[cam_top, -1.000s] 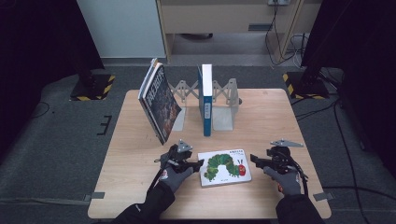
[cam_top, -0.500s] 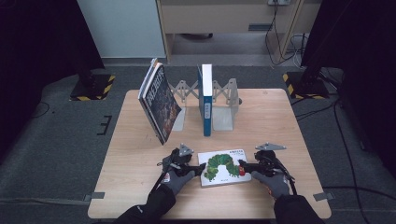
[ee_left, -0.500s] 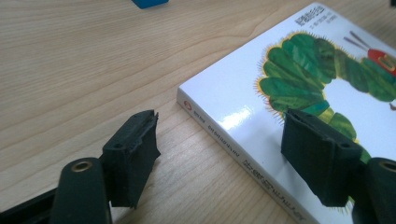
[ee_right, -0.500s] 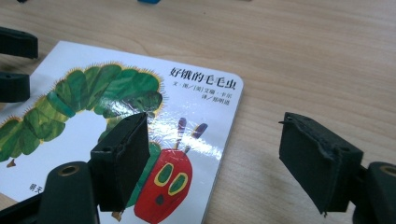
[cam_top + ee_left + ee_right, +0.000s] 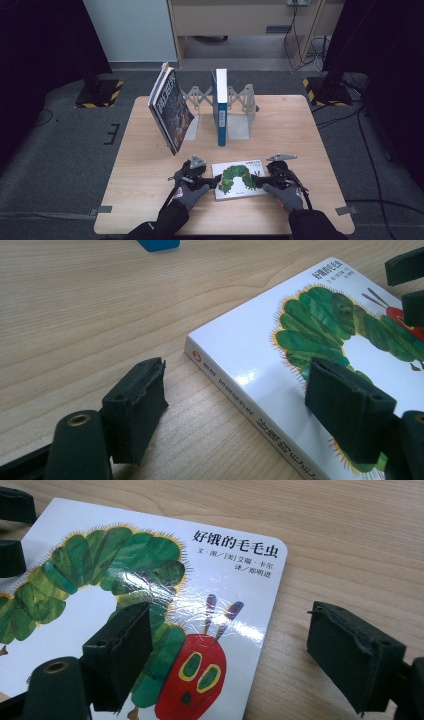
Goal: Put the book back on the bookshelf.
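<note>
The caterpillar book (image 5: 239, 178) is lying flat near the front edge of the wooden table (image 5: 150, 150), where it lay a second ago, but the hands around it are placed differently: the right gripper (image 5: 265, 178), which was standing off to the book's right, is now sitting in against its right edge, and the left gripper (image 5: 214, 181) is staying at the left edge. Both sets of jaws have just been opening, with a book edge lying in each gap. The book is showing a glossy white cover with a green caterpillar, its red head with yellow-green eyes, and a line of black Chinese title characters in the corner; its corners are rounded and its white spine is carrying small print. In the left gripper view, the left gripper (image 5: 235, 412) is straddling the spine edge, one pad over the bare wood and the other over the cover, neither one squeezing. In the right gripper view, the right gripper (image 5: 232, 652) is doing the same across the opposite edge, one pad above the caterpillar's body and the other out over the table, both released. Behind, a dark book (image 5: 170, 107) is leaning and a blue book (image 5: 220, 105) is standing upright in a metal book stand (image 5: 240, 112).
</note>
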Action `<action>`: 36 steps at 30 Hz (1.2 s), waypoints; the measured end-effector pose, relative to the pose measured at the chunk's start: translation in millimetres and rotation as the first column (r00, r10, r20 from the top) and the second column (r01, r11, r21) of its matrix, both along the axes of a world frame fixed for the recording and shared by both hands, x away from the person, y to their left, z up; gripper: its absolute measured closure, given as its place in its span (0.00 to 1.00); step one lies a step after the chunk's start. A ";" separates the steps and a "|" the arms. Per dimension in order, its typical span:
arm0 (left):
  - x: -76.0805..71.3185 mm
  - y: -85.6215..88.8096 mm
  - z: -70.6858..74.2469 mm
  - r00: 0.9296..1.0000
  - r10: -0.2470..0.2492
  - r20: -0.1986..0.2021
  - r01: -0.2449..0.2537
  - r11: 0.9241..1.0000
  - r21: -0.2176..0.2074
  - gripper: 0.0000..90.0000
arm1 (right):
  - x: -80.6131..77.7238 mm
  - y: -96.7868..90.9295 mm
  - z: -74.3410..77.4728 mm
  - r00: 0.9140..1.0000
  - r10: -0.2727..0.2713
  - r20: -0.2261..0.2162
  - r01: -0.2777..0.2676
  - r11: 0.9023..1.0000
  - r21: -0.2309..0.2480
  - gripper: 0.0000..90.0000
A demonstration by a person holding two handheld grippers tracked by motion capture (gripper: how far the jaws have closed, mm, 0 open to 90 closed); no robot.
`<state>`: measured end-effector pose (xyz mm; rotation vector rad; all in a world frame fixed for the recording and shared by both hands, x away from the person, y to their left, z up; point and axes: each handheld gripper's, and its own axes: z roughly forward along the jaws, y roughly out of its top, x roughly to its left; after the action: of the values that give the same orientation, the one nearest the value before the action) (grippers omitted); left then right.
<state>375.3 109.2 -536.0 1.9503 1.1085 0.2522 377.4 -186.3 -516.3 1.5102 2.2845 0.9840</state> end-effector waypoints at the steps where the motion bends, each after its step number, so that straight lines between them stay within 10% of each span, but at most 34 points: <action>1: 0.0 0.0 0.0 1.000 -0.002 0.000 0.002 1.000 0.001 0.25 | 0.1 -0.2 -0.6 1.000 -0.001 -0.001 0.001 1.000 -0.004 0.22; 19: -1.4 -5.8 0.6 1.000 -0.001 -0.004 0.001 1.000 0.020 0.17 | 1.7 -0.1 -8.1 1.000 0.024 0.001 -0.024 0.996 0.081 0.33; 36: -14.5 -2.2 10.0 0.995 -0.017 -0.098 0.019 1.000 0.015 0.37 | 2.0 -3.6 -6.3 1.000 0.015 -0.023 -0.012 0.992 0.126 0.36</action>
<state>360.8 107.0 -526.0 2.0044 1.1544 0.1574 379.5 -190.0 -522.6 1.5649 2.2905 1.1389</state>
